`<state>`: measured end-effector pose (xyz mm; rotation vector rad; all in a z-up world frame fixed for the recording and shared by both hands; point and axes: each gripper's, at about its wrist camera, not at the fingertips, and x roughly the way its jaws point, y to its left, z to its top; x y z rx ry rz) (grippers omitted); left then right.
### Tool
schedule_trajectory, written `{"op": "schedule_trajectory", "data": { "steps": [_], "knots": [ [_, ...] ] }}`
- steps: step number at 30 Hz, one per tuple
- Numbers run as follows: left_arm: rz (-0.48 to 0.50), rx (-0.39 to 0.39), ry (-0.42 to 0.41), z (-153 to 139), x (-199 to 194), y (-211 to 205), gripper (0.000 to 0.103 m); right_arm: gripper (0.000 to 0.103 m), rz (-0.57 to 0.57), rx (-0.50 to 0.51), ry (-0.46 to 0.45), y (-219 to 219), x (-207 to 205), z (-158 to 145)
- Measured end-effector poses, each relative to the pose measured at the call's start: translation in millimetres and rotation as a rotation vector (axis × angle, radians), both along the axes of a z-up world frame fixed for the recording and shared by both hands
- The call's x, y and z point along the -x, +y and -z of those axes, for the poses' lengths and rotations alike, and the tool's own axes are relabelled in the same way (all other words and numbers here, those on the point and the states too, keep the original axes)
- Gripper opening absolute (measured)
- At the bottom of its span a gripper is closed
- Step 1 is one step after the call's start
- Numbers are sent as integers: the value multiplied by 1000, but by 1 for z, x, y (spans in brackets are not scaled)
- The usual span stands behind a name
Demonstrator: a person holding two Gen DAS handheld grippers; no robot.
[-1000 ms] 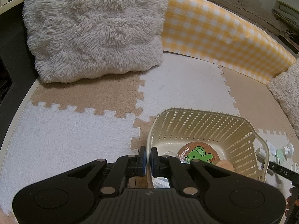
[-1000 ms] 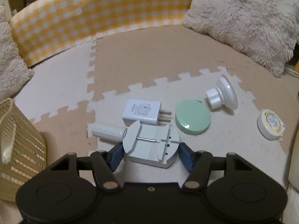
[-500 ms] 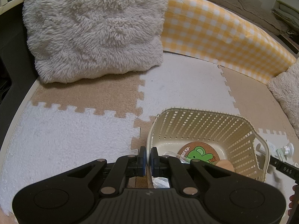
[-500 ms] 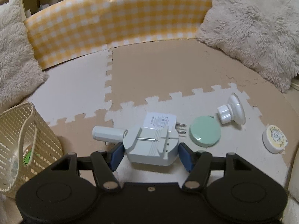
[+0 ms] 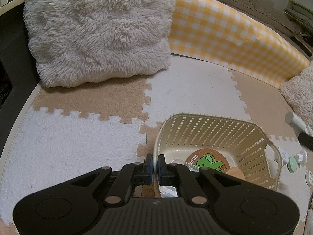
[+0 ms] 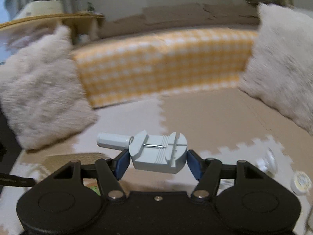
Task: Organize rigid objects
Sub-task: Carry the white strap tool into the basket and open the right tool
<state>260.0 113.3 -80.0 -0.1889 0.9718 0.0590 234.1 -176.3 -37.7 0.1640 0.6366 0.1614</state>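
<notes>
1. Foam puzzle-mat floor (image 5: pixel 78 152) in tan and white tiles, ringed by fluffy pillows (image 5: pixel 97 31) and a yellow checked bolster (image 5: pixel 225 39). Soft borders keep loose items from rolling off.
2. Left gripper (image 5: pixel 154 163): closed on the near rim of the cream lattice basket (image 5: pixel 215 129), one pad inside, one outside. Likely a steadying hold so the basket stays put during drops.
3. Basket contents: a cork coaster with a green bear (image 5: pixel 207 162), a wooden piece beside it, something clear near the rim.
4. Right gripper (image 6: pixel 158 161): clamped across the flat sides of a pale grey watch-link tool (image 6: pixel 158 152), held off the mat, handle sticking out left. Side grip keeps it level.
5. Right-wrist view is motion-blurred; the tool appears in transit, presumably toward the basket.
6. Unsorted on the mat: mint green disc (image 5: pixel 292 161), white suction cup (image 6: pixel 271 159), yellow-labelled tape roll (image 6: pixel 301 182), all well apart from the basket.
</notes>
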Motion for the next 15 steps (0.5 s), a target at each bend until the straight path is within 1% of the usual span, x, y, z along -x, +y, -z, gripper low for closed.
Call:
{"op": "schedule_trajectory", "data": {
  "steps": [3, 6, 10, 15],
  "knots": [
    [1, -2, 0, 0, 0, 0, 4, 65, -65, 2, 9, 21, -1, -8],
    [1, -2, 0, 0, 0, -1, 4, 65, -128, 19, 37, 44, -2, -7],
    [2, -2, 0, -1, 0, -1, 4, 65, -191, 48, 85, 72, -5, 0],
    [2, -2, 0, -1, 0, -1, 4, 65, -239, 79, 147, 97, -15, 13]
  ]
}}
